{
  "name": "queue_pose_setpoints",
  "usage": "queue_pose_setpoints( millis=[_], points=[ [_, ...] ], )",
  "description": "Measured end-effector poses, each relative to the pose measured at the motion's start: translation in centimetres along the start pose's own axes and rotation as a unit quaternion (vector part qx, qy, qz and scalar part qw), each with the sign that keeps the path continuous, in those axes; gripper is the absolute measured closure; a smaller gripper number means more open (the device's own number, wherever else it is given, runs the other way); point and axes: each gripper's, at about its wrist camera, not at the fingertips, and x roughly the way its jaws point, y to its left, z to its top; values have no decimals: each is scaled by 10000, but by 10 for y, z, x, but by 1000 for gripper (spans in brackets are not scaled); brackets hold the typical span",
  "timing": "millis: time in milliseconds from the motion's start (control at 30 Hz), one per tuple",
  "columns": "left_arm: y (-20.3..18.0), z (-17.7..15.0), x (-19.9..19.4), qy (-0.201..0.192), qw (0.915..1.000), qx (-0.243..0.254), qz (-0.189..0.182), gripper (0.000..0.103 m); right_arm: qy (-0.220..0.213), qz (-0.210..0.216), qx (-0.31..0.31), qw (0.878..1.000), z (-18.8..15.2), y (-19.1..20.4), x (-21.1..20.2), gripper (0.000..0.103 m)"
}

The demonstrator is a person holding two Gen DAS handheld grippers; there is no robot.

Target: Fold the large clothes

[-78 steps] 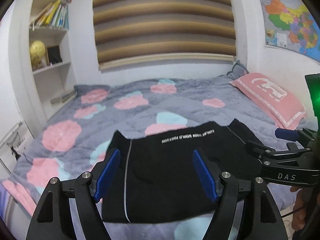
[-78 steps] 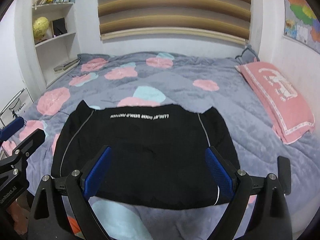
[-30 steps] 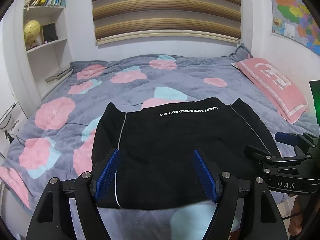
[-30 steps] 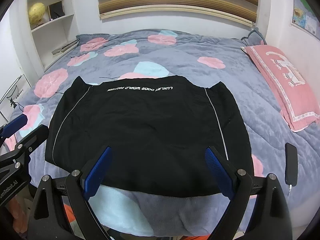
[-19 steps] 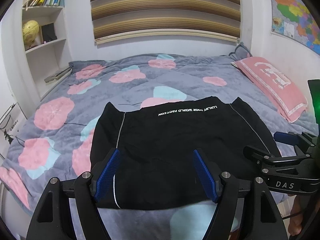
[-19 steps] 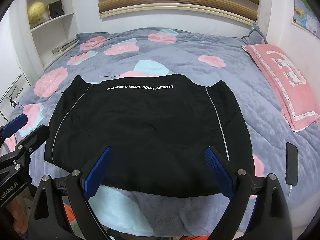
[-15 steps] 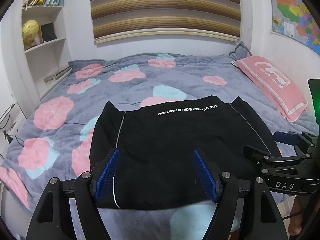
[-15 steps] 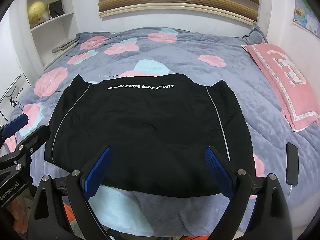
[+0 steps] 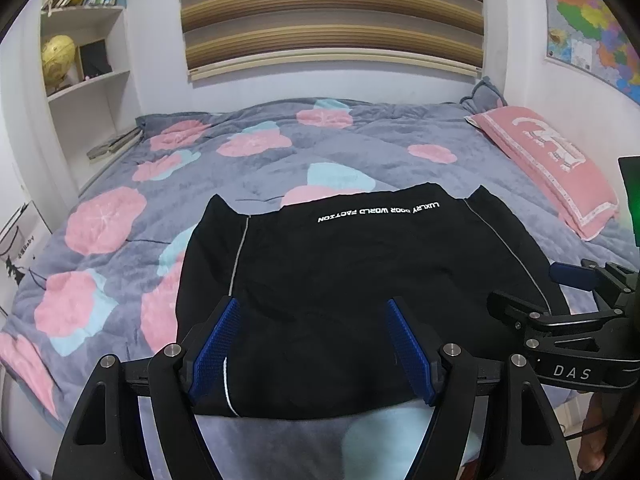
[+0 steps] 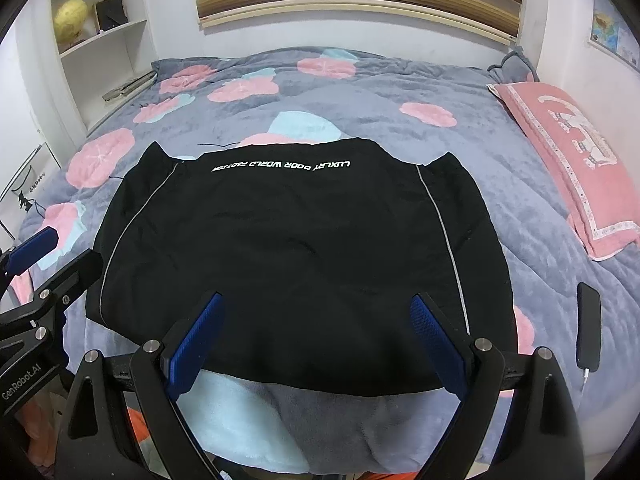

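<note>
A black garment (image 10: 288, 256) lay folded flat at the near edge of the bed (image 10: 360, 92), placed much as it had been a second before. The left hand-held gripper (image 9: 312, 340) and the right hand-held gripper (image 10: 316, 344) hovered above its near hem, both spread wide and holding nothing. The garment's underside was hidden. Only the right view showed a dark phone (image 10: 589, 328) at three o'clock; only the left showed a wall map (image 9: 588, 24) at one o'clock.
</note>
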Motion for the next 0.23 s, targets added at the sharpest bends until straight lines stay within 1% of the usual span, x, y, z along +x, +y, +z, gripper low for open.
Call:
queue_pose_setpoints(
  millis=[167,233],
  points=[
    [-1,-2,-3,-184,9997,81,104,27,35,-4,-8,10000,-1,0,3,8],
    [1,-2,-1,-107,9999,14,-7,27,47,-17,4,10000,-1,0,4,8]
  ],
)
